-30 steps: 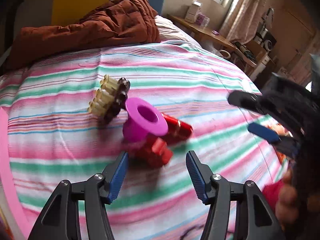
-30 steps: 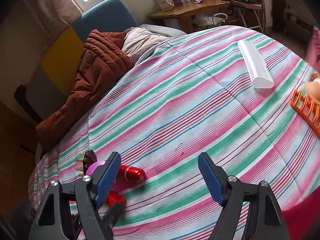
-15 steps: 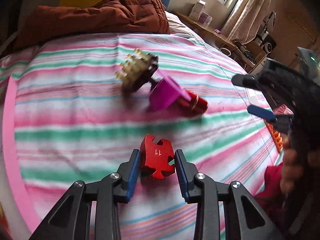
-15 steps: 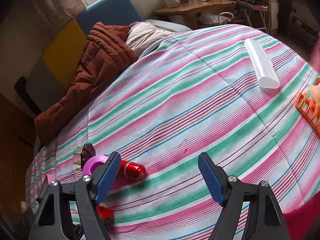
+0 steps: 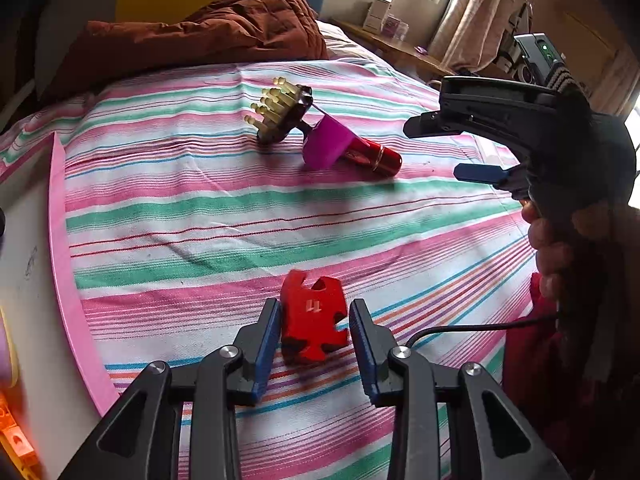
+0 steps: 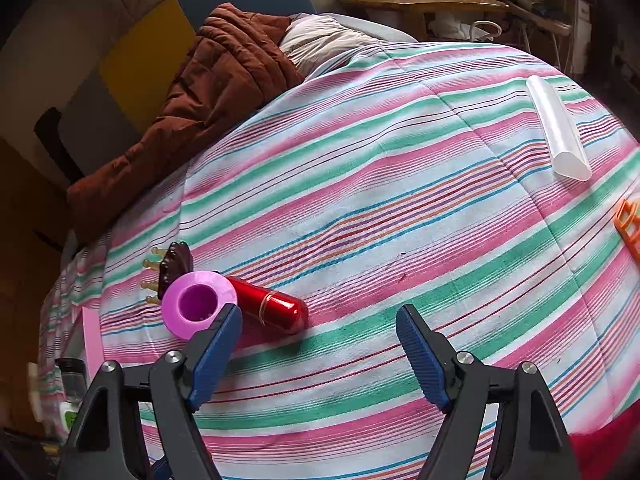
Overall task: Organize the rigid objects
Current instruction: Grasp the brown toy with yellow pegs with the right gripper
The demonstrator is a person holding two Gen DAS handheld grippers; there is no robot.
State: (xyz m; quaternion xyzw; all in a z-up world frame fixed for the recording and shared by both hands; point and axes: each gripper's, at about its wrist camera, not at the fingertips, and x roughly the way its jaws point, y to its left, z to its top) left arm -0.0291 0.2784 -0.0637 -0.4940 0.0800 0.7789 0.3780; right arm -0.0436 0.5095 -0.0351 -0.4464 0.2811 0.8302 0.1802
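My left gripper (image 5: 313,330) is shut on a flat red puzzle-shaped piece (image 5: 312,322) marked 11, held just above the striped bedspread (image 5: 200,216). Farther off lie a brown scalp brush with yellow bristles (image 5: 280,114), a purple cup (image 5: 326,142) and a red cylinder (image 5: 372,156), touching each other. My right gripper (image 6: 320,350) is open and empty, hovering above the bedspread (image 6: 400,184); the purple cup (image 6: 198,304), red cylinder (image 6: 268,304) and brush (image 6: 172,266) lie to its left. The right gripper also shows in the left wrist view (image 5: 460,152).
A clear plastic tube (image 6: 558,132) lies at the far right of the bed, an orange rack (image 6: 628,224) at the right edge. A brown quilt (image 6: 216,92) is bunched at the headboard. A pink board (image 5: 68,256) borders the bed's left side.
My left gripper closed on the red piece, lifted it out of the pile and pulled it back toward the bed's near side. The purple cup tipped over. The right gripper stayed open.
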